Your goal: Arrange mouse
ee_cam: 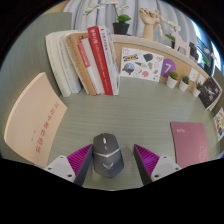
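Tool [106, 160] observed low over the table [120, 115]; its two fingers stand apart, pink pads [72, 160] facing inward. A grey mouse [105, 153] rests on the table between the fingers, a gap visible at either side, so it is not clamped. At 10 o'clock from the mouse, a pale peach folder [36, 122] lies flat; at 3 o'clock, a pink notebook [193, 143] lies near the right finger. At 12 o'clock, well beyond the fingers, a row of books [88, 60] leans upright, red spines among them; beside these stands a white magazine [141, 67]. At 1 o'clock, small potted plants [172, 74] stand along the table's far edge.
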